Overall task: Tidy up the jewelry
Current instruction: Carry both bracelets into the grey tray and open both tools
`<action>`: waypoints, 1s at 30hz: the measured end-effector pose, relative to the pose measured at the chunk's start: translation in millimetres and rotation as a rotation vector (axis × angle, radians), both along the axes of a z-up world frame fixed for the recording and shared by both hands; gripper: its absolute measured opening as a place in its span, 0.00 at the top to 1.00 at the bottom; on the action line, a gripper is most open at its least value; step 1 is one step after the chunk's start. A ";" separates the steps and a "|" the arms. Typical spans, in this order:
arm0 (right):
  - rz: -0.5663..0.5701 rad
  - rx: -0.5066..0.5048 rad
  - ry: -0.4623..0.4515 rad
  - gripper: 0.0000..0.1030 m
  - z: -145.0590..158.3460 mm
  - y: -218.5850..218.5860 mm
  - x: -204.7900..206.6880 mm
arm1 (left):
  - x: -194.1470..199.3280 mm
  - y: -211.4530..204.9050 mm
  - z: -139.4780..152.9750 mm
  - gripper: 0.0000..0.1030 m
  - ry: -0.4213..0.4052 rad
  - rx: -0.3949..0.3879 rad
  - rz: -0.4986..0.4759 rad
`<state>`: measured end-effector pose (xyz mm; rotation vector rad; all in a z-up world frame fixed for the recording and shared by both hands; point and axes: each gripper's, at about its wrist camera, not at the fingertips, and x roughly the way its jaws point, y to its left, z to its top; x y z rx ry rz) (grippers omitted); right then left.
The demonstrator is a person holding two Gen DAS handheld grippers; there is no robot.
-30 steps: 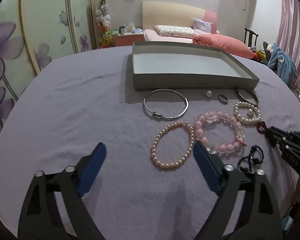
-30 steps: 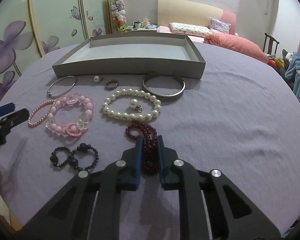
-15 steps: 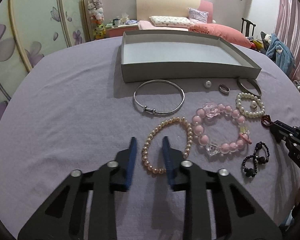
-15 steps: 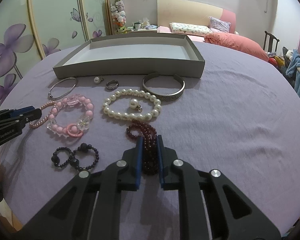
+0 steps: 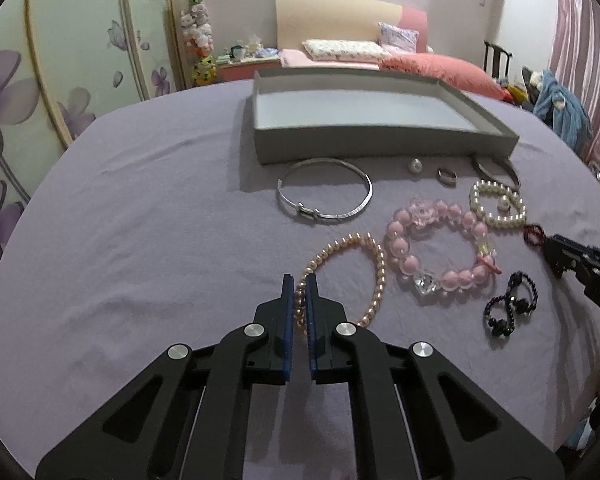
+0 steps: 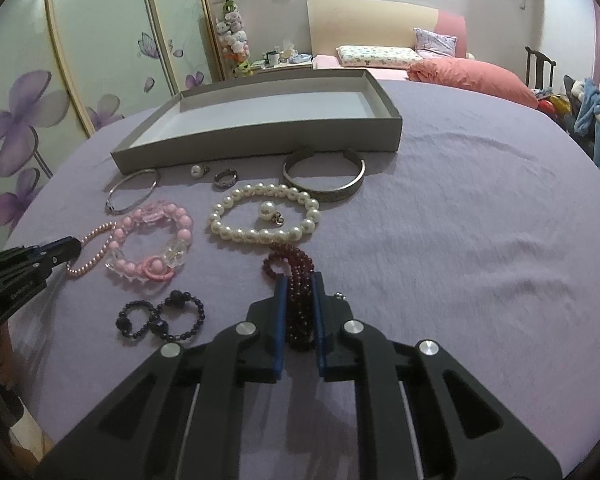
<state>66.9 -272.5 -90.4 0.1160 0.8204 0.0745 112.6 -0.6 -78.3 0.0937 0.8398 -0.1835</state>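
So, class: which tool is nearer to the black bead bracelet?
Right. The right tool, shut on the dark red bead strand, sits just beside the black bead bracelet; the left tool is farther off, beyond the pink bracelet.

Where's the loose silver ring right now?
In the right wrist view the silver ring lies on the purple cloth just before the grey tray, between the pearl stud and the wide silver cuff.

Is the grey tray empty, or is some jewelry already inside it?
Empty. The grey tray shows only its bare floor in both views; every piece lies outside it on the purple cloth.
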 end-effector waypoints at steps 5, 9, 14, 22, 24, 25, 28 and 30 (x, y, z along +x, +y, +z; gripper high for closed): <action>-0.004 0.028 -0.051 0.90 14.1 -0.5 -5.4 | -6.8 8.1 13.5 0.94 -0.059 -0.045 0.023; -0.003 0.046 -0.083 0.91 24.7 -0.2 -8.2 | -12.4 11.5 23.1 0.94 -0.109 -0.087 0.029; 0.002 0.065 -0.129 0.91 37.5 2.2 -12.2 | -20.5 7.8 33.2 0.94 -0.174 -0.110 0.024; 0.017 0.095 -0.207 0.91 54.5 8.5 -18.5 | -30.4 0.9 45.9 0.94 -0.268 -0.099 0.022; 0.022 0.099 -0.235 0.91 60.2 11.3 -20.3 | -32.0 -2.2 48.9 0.94 -0.287 -0.097 0.021; 0.025 0.101 -0.246 0.91 62.2 12.7 -21.0 | -32.3 -2.9 50.0 0.94 -0.293 -0.097 0.021; 0.033 0.105 -0.288 0.91 70.9 17.0 -23.4 | -33.5 -6.5 53.9 0.94 -0.316 -0.097 0.022; 0.037 0.105 -0.318 0.91 76.9 19.8 -24.1 | -34.7 -9.4 56.3 0.94 -0.329 -0.098 0.021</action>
